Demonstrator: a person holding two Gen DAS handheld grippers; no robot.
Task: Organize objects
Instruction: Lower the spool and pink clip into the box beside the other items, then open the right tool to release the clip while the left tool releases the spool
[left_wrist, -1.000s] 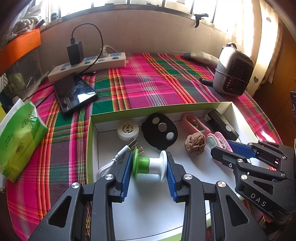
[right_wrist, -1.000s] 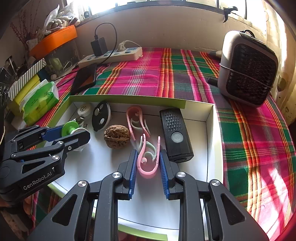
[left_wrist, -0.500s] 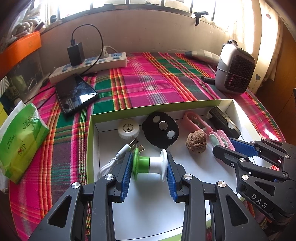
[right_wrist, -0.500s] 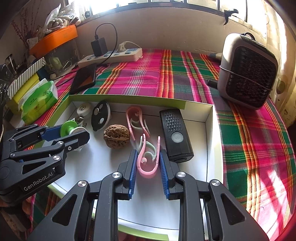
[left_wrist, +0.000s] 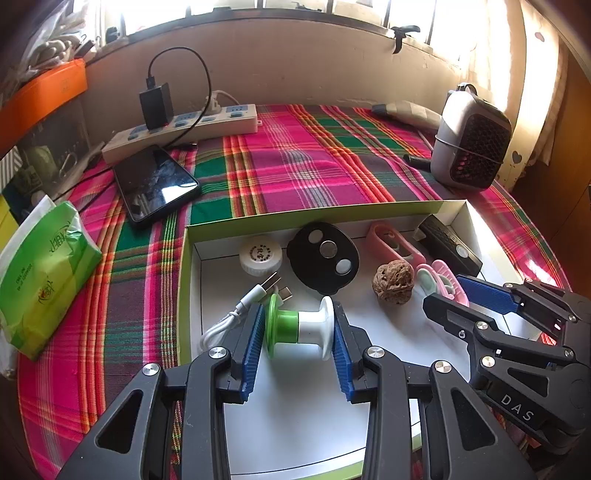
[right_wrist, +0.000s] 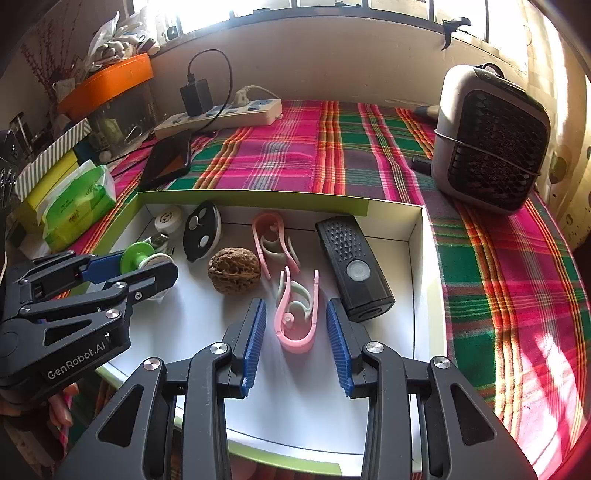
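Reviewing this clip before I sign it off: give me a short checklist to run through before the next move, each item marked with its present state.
1. Left gripper clamps the green-and-white spool: ok.
2. Right gripper jaws are opening, pads clear of the pink clip: ok.
3. Pink clip lies inside the white box: ok.
4. Walnut stands apart from both grippers: ok.
5. Black remote touching the right gripper's pad: cannot tell.

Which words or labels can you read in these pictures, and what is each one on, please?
"DAS": side of the right tool.
"GenRobot.AI": side of the left tool.
Print on the green tissue pack: too blurred to read.
Mark on the white round cap: too small to read.
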